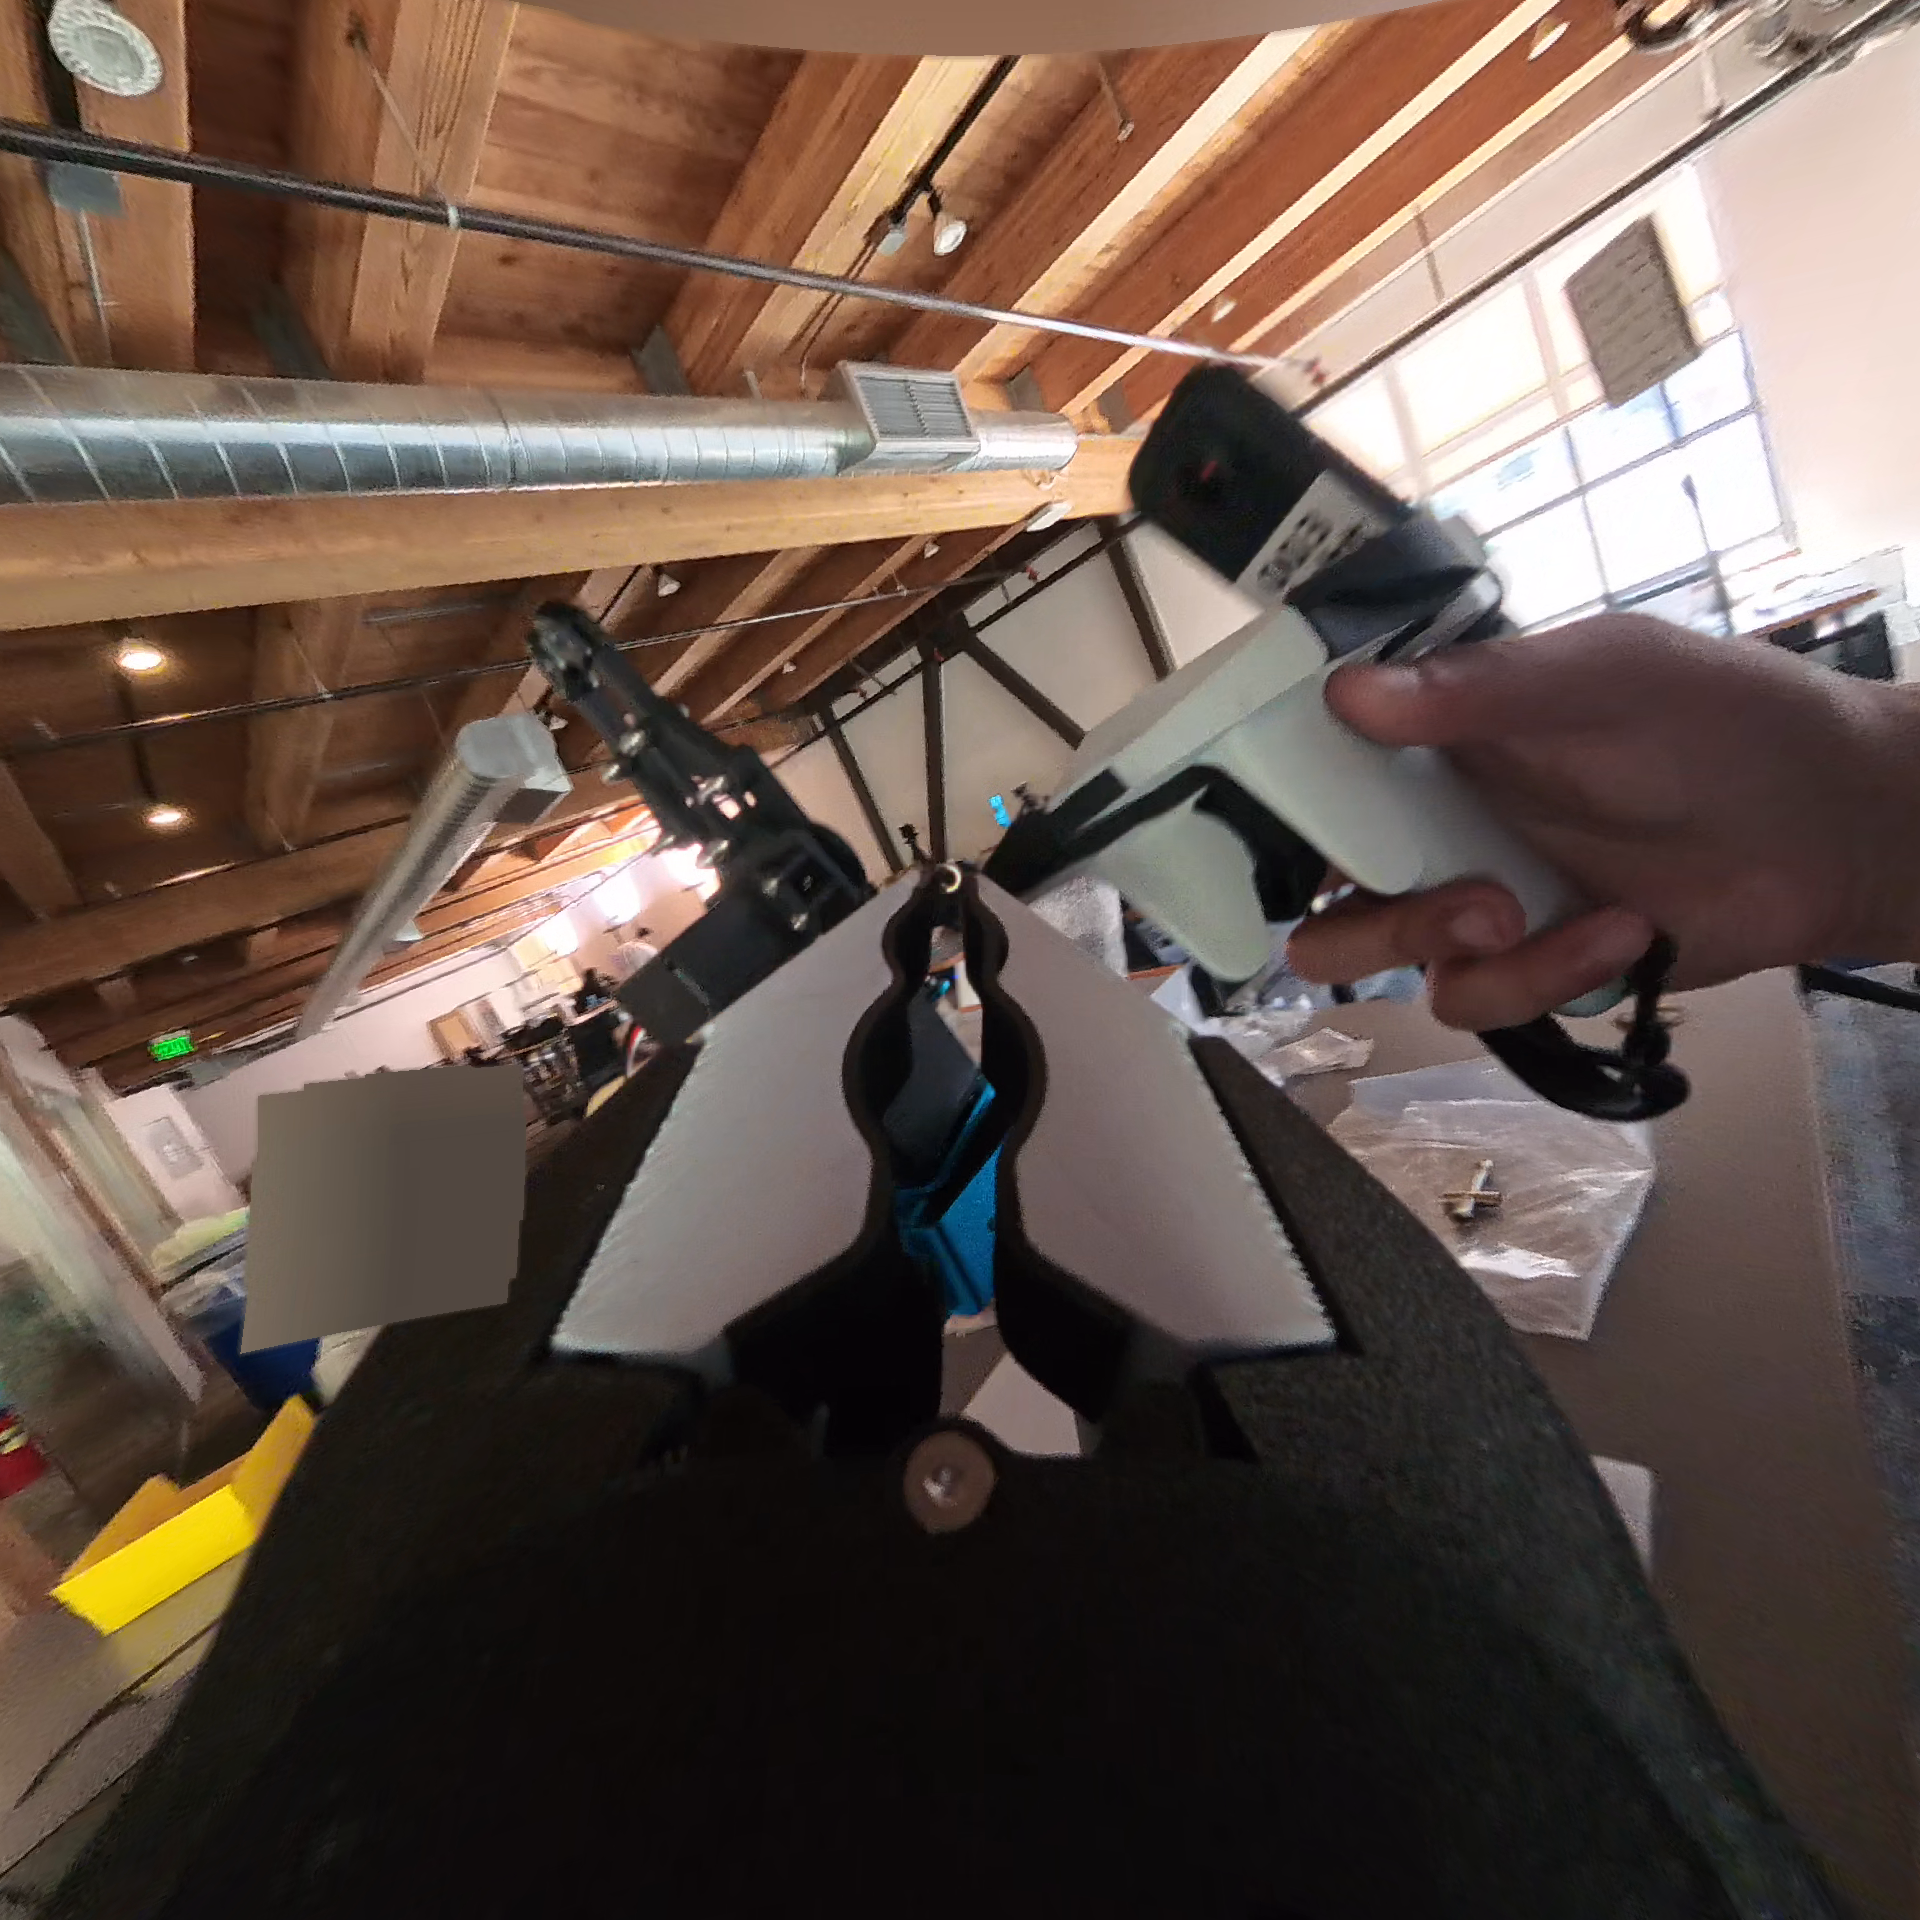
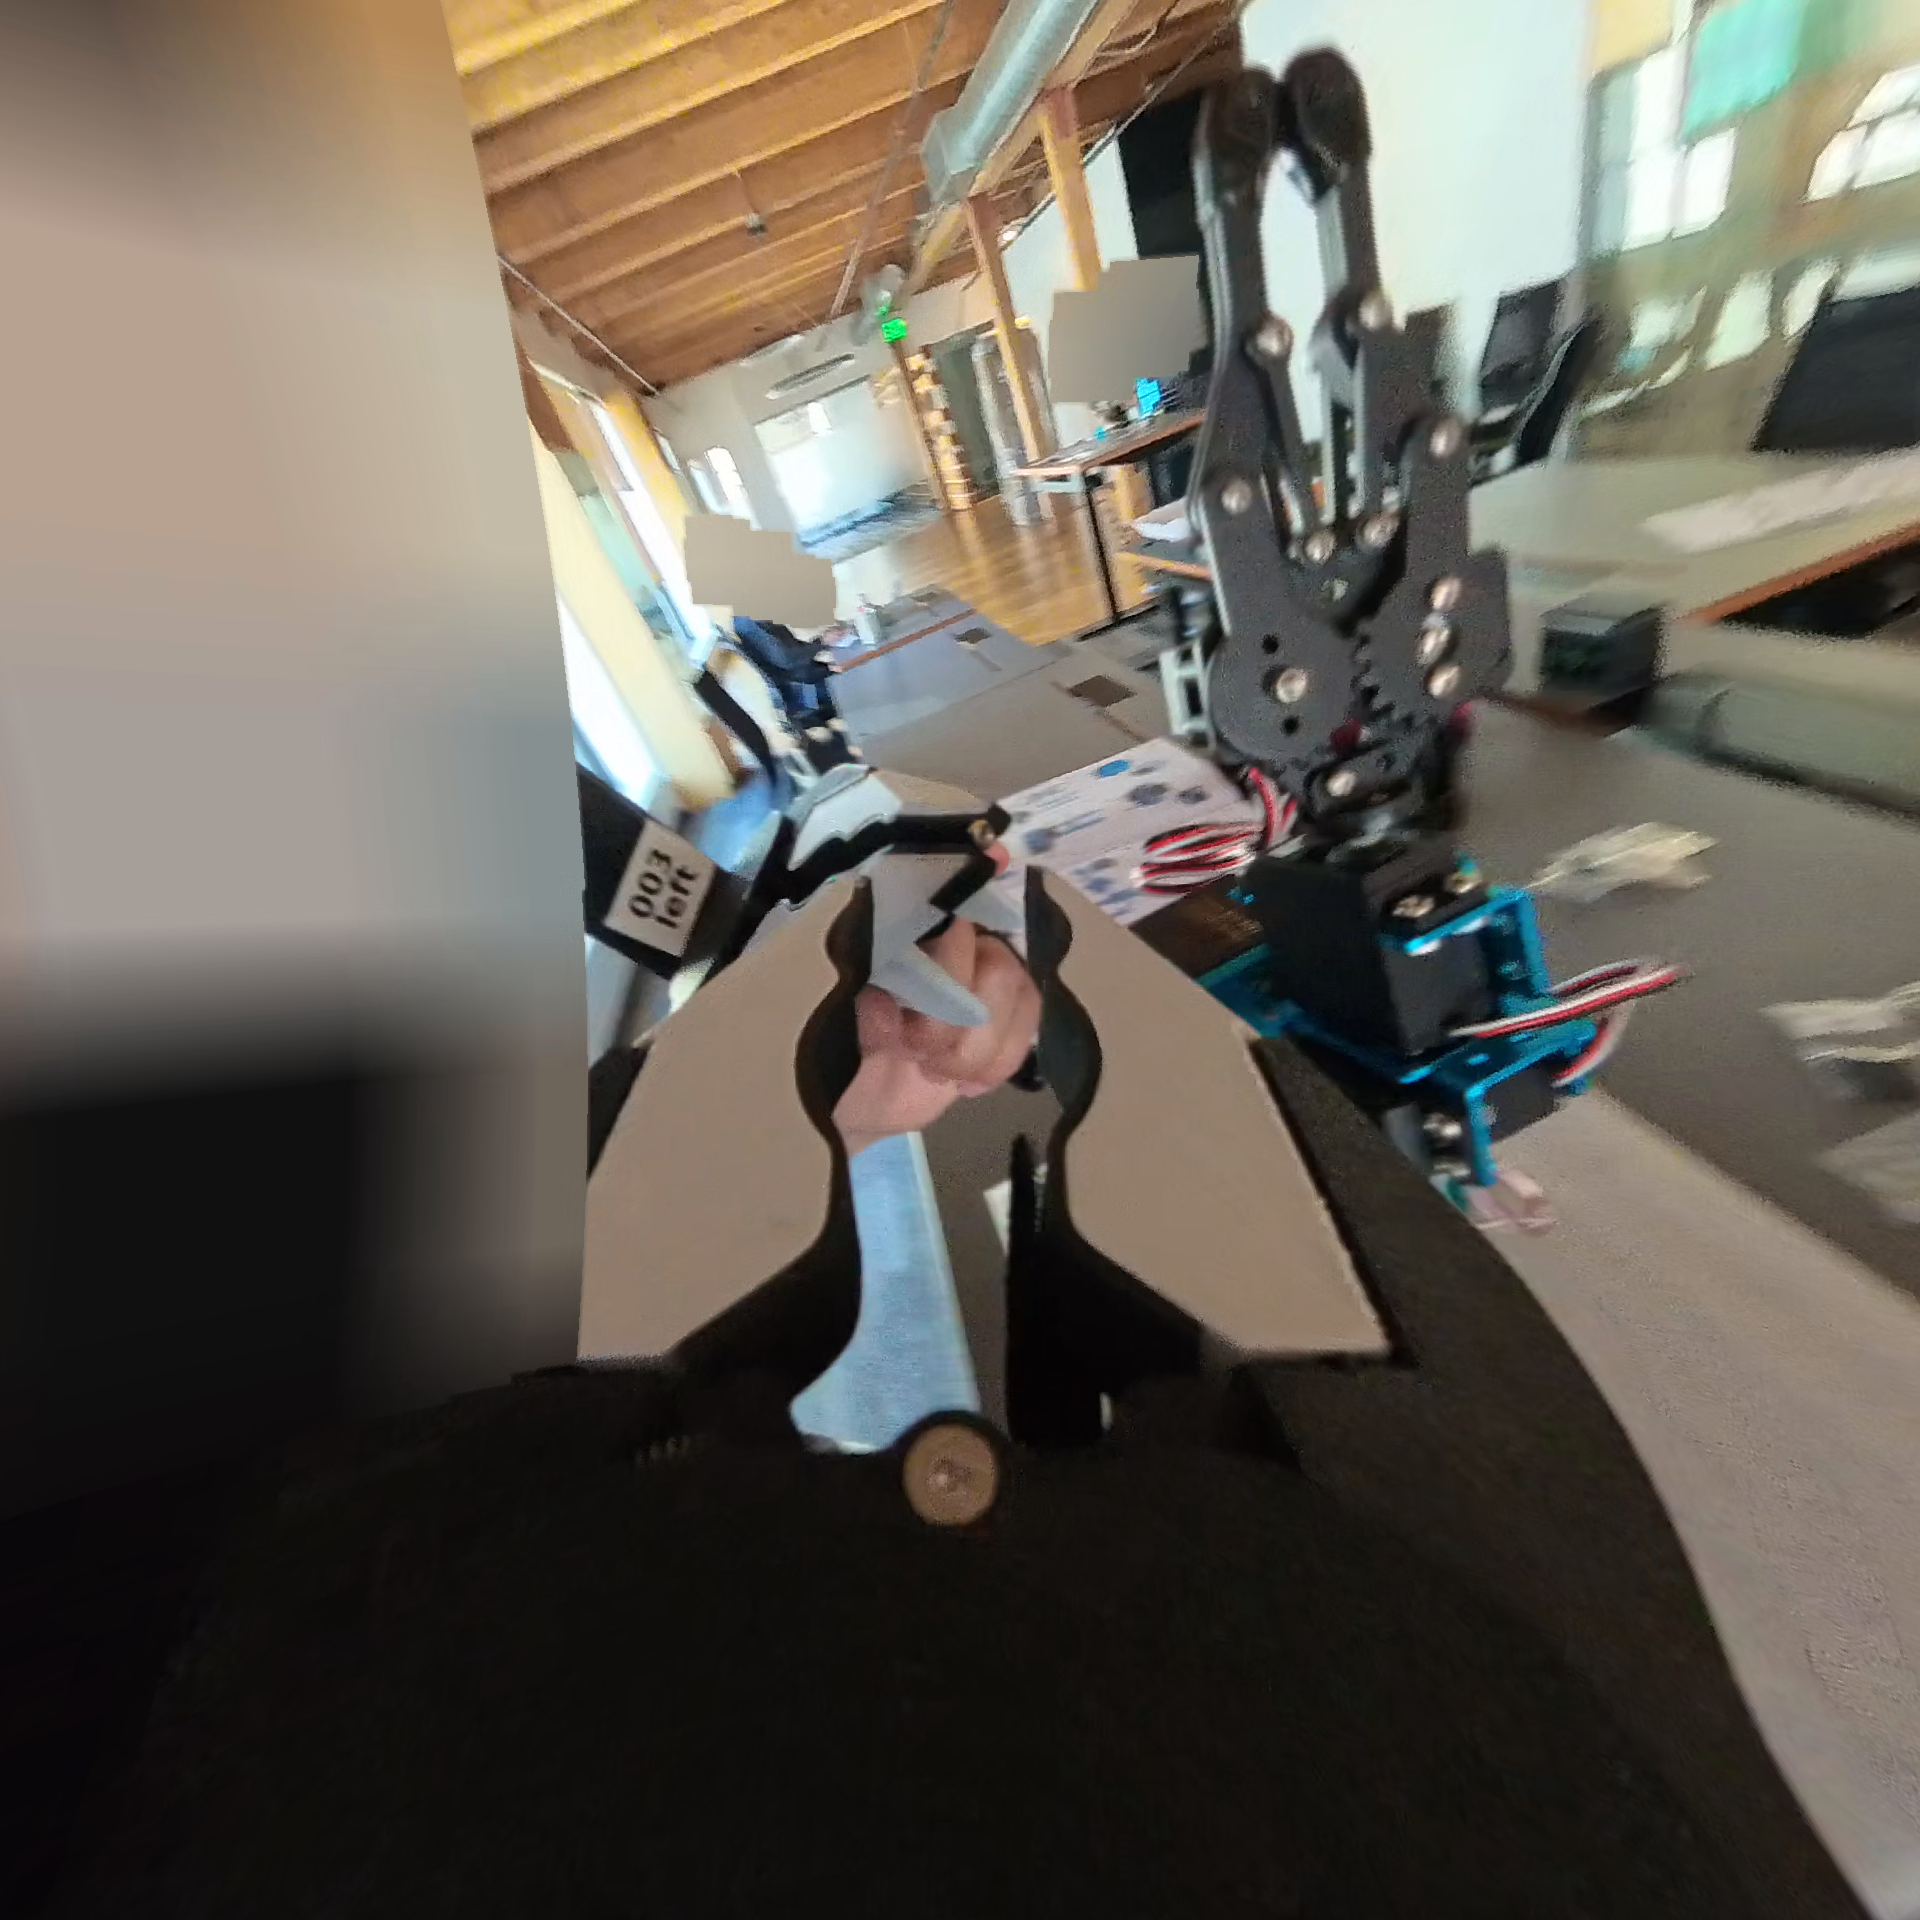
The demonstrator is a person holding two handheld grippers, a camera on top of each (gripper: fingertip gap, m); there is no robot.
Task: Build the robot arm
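Observation:
My left gripper (image 1: 951, 883) is shut on a small metal part (image 1: 950, 880) pinched at its fingertips and held up in the air. The same part shows at that gripper's tips in the right wrist view (image 2: 983, 828). A small black robot arm kit (image 2: 1340, 582) on a blue metal base (image 2: 1455, 1049) stands on the table; in the left wrist view (image 1: 727, 831) it is just behind my left fingertips. My right gripper (image 2: 948, 888) is open and empty and points at the left gripper and the hand holding it (image 2: 935, 1049). A hand (image 1: 1621, 810) holds the right gripper's white body (image 1: 1247, 769).
Clear plastic bags (image 1: 1558, 1247) and a small metal cross-shaped tool (image 1: 1470, 1205) lie on the grey table (image 1: 1714, 1455). A printed sheet (image 2: 1101, 821) lies by the kit. A yellow bin (image 1: 177, 1538) sits at lower left. Wooden beams and a duct (image 1: 416, 431) are overhead. My left and right fingertips are right by each other.

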